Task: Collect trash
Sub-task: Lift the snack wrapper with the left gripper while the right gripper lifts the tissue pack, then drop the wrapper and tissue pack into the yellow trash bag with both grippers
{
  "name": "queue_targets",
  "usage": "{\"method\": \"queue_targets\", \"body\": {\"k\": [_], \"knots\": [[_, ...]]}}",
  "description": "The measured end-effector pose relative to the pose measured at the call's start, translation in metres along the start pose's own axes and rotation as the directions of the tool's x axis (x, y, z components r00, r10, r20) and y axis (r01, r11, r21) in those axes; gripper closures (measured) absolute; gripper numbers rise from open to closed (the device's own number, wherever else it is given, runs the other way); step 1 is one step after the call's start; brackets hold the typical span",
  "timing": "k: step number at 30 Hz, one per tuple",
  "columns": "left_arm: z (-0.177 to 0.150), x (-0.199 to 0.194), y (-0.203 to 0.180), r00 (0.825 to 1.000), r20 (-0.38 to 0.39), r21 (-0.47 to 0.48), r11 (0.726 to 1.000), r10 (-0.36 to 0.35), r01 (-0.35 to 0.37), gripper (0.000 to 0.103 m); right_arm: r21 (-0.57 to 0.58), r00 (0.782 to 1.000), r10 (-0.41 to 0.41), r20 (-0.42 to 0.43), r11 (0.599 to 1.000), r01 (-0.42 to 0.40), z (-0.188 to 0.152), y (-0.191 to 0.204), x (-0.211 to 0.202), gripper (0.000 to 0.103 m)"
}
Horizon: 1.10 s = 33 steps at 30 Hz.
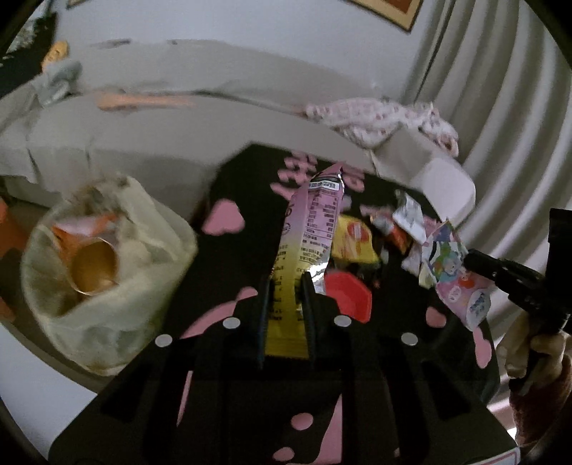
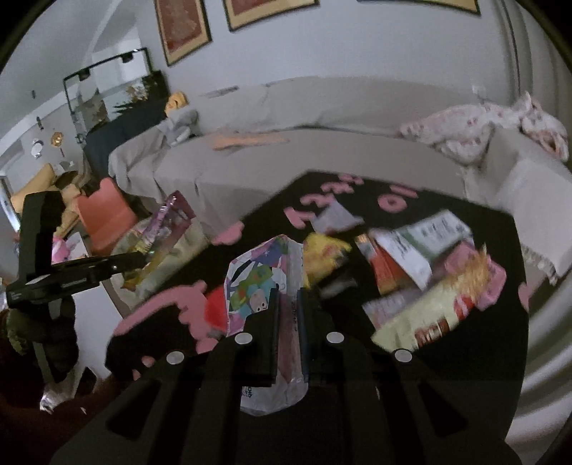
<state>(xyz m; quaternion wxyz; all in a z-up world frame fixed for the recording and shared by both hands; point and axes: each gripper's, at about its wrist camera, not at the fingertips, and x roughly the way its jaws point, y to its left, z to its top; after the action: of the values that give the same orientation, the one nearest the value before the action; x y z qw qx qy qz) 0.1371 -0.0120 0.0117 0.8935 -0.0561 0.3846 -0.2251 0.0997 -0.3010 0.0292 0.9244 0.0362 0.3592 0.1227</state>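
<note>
Two wrappers held clear of the litter, presumably for transfer to the pale trash bag at the left. The left gripper has its jaws clenched on a long pink-and-yellow snack wrapper; the right gripper has its jaws clenched on a cartoon-printed packet. More wrappers lie on the black tabletop with pink markings. Behind stand a covered beige sofa, curtains and framed pictures.

We see a grey sofa with a floral cloth on its right end, framed pictures on the wall, an orange chair, and a black table with pink lettering.
</note>
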Motion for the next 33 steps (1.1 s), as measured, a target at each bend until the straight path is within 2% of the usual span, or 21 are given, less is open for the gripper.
{"method": "queue_targets", "body": {"k": [5,9,17,20,22,29,33], "knots": [[0.016,-0.037,0.025,0.994,0.084,-0.048,0.997,0.067,-0.063,0.085,-0.058,0.997,0.046,0.054,0.997,-0.043,0.033,0.028,0.003,0.092],[0.026,-0.058,0.064,0.972,0.153,-0.121,0.98,0.178,-0.161,0.085,-0.1,0.993,0.092,0.074,0.991,-0.084,0.063,0.052,0.021,0.092],[0.02,-0.072,0.149,0.942,0.144,-0.301,0.92,0.302,-0.249,0.085,-0.172,0.985,0.16,0.063,0.974,-0.148,0.108,0.091,0.069,0.092],[0.016,-0.066,0.166,0.941,0.117,-0.331,0.906,0.318,-0.265,0.085,-0.187,0.985,0.169,0.047,0.97,-0.157,0.113,0.098,0.082,0.092],[0.012,-0.059,0.175,0.947,0.087,-0.348,0.9,0.309,-0.262,0.085,-0.187,0.985,0.171,0.036,0.969,-0.161,0.114,0.097,0.091,0.092],[0.003,-0.019,0.19,0.961,-0.001,-0.373,0.892,0.276,-0.256,0.085,-0.165,0.984,0.176,-0.008,0.971,-0.175,0.117,0.096,0.119,0.092],[0.0,-0.002,0.191,0.968,-0.029,-0.374,0.895,0.249,-0.242,0.085,-0.17,0.986,0.163,-0.015,0.972,-0.163,0.116,0.094,0.123,0.092]]}}
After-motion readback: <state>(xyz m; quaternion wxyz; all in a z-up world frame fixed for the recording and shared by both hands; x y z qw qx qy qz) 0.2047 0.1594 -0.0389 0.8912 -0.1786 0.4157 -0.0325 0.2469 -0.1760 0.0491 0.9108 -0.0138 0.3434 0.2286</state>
